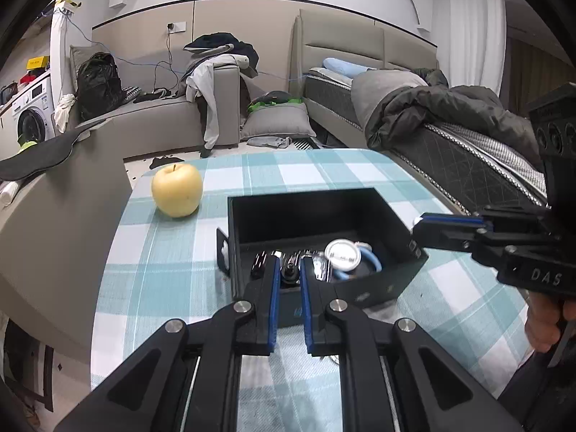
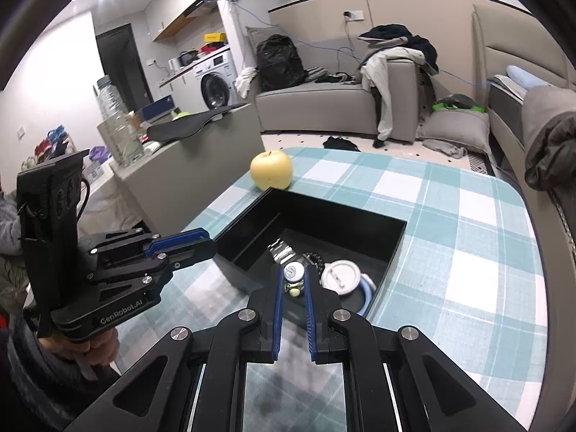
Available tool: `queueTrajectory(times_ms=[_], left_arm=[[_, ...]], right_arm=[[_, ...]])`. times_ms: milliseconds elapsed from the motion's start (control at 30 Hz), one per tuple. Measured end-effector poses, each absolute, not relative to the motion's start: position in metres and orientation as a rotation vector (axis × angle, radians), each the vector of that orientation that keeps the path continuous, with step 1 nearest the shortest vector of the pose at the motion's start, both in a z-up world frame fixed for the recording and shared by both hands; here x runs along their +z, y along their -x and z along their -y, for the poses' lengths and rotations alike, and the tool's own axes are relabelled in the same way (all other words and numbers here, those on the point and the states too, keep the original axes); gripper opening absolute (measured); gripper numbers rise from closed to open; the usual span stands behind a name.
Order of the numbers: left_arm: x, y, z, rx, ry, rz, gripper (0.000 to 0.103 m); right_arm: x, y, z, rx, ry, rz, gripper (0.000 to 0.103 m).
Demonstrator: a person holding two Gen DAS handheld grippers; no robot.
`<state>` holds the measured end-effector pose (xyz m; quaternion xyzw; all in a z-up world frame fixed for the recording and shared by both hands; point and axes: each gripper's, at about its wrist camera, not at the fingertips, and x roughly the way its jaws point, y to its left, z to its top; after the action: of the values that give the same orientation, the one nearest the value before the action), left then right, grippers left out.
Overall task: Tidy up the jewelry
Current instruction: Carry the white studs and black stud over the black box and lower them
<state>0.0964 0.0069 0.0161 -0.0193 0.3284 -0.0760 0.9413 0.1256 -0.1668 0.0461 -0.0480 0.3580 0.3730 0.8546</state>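
A black open box [image 1: 396, 223] [image 2: 345, 212] stands on the checked table. Inside lie a metal watch band [image 2: 282, 250], a white round piece with a light blue ring [image 1: 342, 253] [image 2: 340, 275] and other small dark pieces. My left gripper [image 1: 287, 270] is at the box's near wall, its fingers close on either side of a small black bead piece [image 1: 289, 273]. My right gripper [image 2: 293, 282] is over the box's near corner, its fingers close around a small white and green charm [image 2: 293, 280]. Each gripper shows from the side in the other's view [image 1: 446, 226] [image 2: 180, 244].
A yellow apple [image 1: 177, 189] [image 2: 271, 170] sits on the table behind the box. The teal and white checked cloth [image 1: 324, 169] [image 2: 468, 234] covers the table. A grey sofa, a bed and a grey counter surround it.
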Motion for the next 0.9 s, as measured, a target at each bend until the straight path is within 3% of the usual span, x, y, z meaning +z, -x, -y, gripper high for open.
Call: queueTrajectory(times_ms=[900], left_arm=[[0.016,-0.117,-0.012,-0.095,0.094,-0.621,0.007]], right_arm=[[0.039,-0.153,0.169,0.693,0.029,-0.772,0.01]])
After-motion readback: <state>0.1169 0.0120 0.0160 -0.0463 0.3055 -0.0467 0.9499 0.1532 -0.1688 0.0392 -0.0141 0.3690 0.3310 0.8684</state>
